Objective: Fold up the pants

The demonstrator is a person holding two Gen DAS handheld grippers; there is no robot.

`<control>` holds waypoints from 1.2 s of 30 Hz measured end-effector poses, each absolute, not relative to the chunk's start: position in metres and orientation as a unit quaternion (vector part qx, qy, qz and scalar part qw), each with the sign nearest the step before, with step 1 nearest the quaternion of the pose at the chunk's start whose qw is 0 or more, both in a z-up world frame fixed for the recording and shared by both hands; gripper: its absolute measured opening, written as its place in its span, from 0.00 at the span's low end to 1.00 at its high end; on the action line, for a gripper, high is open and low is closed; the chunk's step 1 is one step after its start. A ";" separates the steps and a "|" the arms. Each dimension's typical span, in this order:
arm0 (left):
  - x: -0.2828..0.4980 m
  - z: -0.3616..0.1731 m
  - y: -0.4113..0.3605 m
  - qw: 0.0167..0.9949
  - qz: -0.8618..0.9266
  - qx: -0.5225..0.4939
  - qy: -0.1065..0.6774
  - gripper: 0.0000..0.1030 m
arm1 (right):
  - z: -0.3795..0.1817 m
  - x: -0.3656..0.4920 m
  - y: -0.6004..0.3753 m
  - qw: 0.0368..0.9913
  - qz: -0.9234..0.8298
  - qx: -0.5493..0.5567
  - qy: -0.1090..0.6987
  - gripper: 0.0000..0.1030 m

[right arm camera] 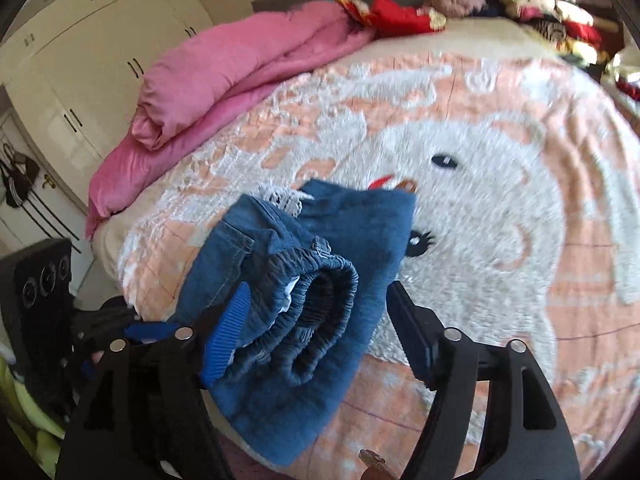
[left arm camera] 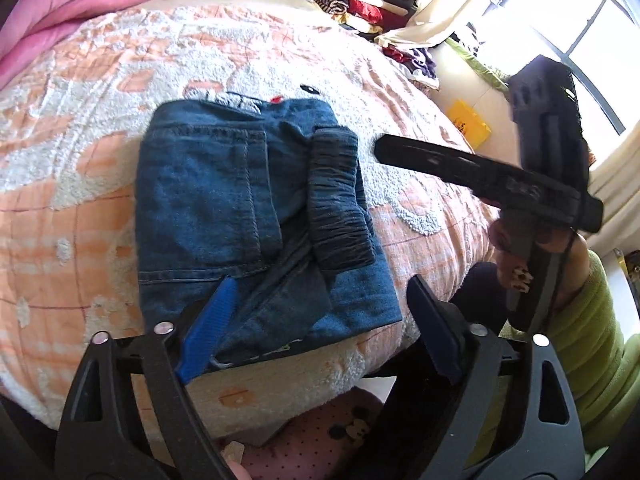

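Fingers of my left gripper [left arm camera: 320,328] stand wide apart and hold nothing, one blue pad [left arm camera: 208,328] resting over the near edge of the folded pants [left arm camera: 248,216] on the bedspread [left arm camera: 80,160]; my right gripper [left arm camera: 460,164] hovers just beside the bundle. Right view: right gripper [right arm camera: 320,340] spread, empty, low over the elastic waistband [right arm camera: 316,300]. Risk, in my judgement: a pad snagging denim could drag the fold open
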State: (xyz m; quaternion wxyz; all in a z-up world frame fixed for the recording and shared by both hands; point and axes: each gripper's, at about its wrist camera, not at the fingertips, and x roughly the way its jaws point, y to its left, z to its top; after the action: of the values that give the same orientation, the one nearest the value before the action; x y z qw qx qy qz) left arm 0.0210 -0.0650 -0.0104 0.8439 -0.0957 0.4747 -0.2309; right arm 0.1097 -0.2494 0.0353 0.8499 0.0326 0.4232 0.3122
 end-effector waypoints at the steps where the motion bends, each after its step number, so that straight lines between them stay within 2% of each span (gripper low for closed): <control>1: 0.020 -0.006 -0.061 0.849 -0.227 -0.095 0.468 0.80 | 0.039 0.104 -0.251 0.853 0.314 0.022 0.416 0.74; 4: 0.022 0.005 -0.047 0.860 -0.215 -0.097 0.452 0.82 | 0.049 0.083 -0.245 0.860 0.325 -0.022 0.392 0.78; 6: 0.027 0.011 -0.029 0.873 -0.190 -0.097 0.438 0.90 | 0.052 0.066 -0.237 0.860 0.338 -0.061 0.377 0.80; 11: 0.053 0.012 0.015 0.882 -0.133 -0.119 0.436 0.90 | 0.052 0.025 -0.198 0.833 0.403 -0.141 0.353 0.80; 13: 0.061 0.011 0.021 0.880 -0.127 -0.119 0.441 0.80 | 0.050 0.014 -0.184 0.820 0.422 -0.165 0.351 0.80; 15: 0.072 0.009 0.021 0.875 -0.137 -0.122 0.449 0.44 | 0.045 0.005 -0.165 0.804 0.441 -0.198 0.346 0.77; 16: 0.077 0.006 0.019 0.871 -0.147 -0.123 0.453 0.39 | 0.043 0.003 -0.159 0.800 0.445 -0.209 0.345 0.75; 18: 0.083 0.003 0.013 0.861 -0.165 -0.127 0.464 0.23 | 0.034 0.001 -0.144 0.787 0.449 -0.243 0.347 0.56; 19: 0.086 0.001 0.007 0.856 -0.177 -0.126 0.469 0.21 | 0.029 0.002 -0.138 0.783 0.447 -0.257 0.349 0.52; 21: 0.087 -0.004 -0.005 0.854 -0.183 -0.113 0.474 0.20 | 0.020 0.006 -0.129 0.778 0.436 -0.277 0.359 0.45; 29: 0.100 -0.029 -0.031 0.848 -0.173 -0.062 0.497 0.20 | -0.007 0.025 -0.106 0.764 0.425 -0.336 0.351 0.40; 30: 0.101 -0.030 -0.031 0.849 -0.172 -0.061 0.496 0.20 | -0.011 0.027 -0.105 0.756 0.435 -0.330 0.361 0.30; 31: 0.102 -0.030 -0.031 0.849 -0.172 -0.060 0.496 0.20 | -0.012 0.026 -0.106 0.751 0.444 -0.325 0.366 0.24; 32: 0.102 -0.031 -0.030 0.849 -0.171 -0.062 0.496 0.20 | -0.012 0.026 -0.107 0.744 0.455 -0.318 0.371 0.11; 33: 0.102 -0.031 -0.030 0.849 -0.171 -0.064 0.496 0.20 | -0.009 0.022 -0.110 0.738 0.467 -0.312 0.374 0.06; 36: 0.102 -0.032 -0.028 0.849 -0.173 -0.064 0.495 0.22 | 0.000 0.004 -0.121 0.723 0.491 -0.326 0.361 0.05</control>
State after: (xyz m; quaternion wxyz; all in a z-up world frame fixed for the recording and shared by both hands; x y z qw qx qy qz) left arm 0.1022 -0.0285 -0.0316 0.8492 -0.0641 0.4948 -0.1731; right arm 0.0043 -0.1211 0.0004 0.7226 -0.3265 0.3614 0.4906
